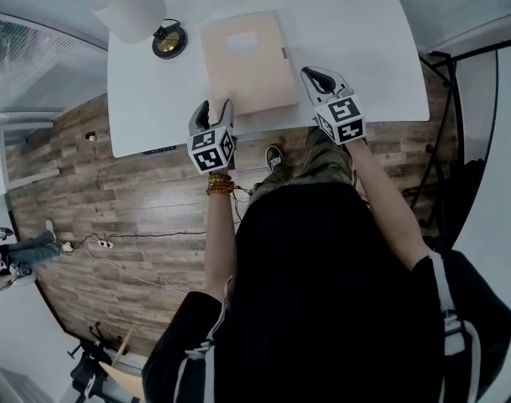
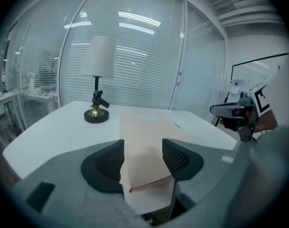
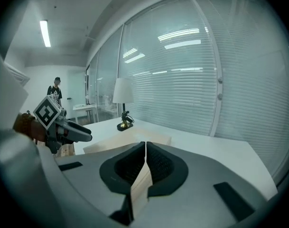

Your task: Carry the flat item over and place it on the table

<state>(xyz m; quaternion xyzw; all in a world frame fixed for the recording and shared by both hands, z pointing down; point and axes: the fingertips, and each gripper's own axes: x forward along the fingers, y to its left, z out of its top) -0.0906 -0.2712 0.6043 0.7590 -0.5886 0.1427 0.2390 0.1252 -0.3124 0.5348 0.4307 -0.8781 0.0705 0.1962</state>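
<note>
The folder already lies flat on the white table, a bit right of the desk lamp, so the carrying part is done, as far as I can judge. Its near edge is close to the table edge on the person's side.

Left gripper: jaws stand apart. In the left gripper view the near left corner of the folder is between the two pads, but they do not press on it. So this side looks released.

Right gripper: at the folder's right edge. In the right gripper view the jaws are together, w/ a thin beige strip in the slit, so it seems to pinch the folder's edge there; I judge this side is not yet let go.

What is left, approx.: open the right gripper, pull both grippers back from the folder w/o dragging it. Maybe also push the folder further from the table edge, but this is not sure.
</note>
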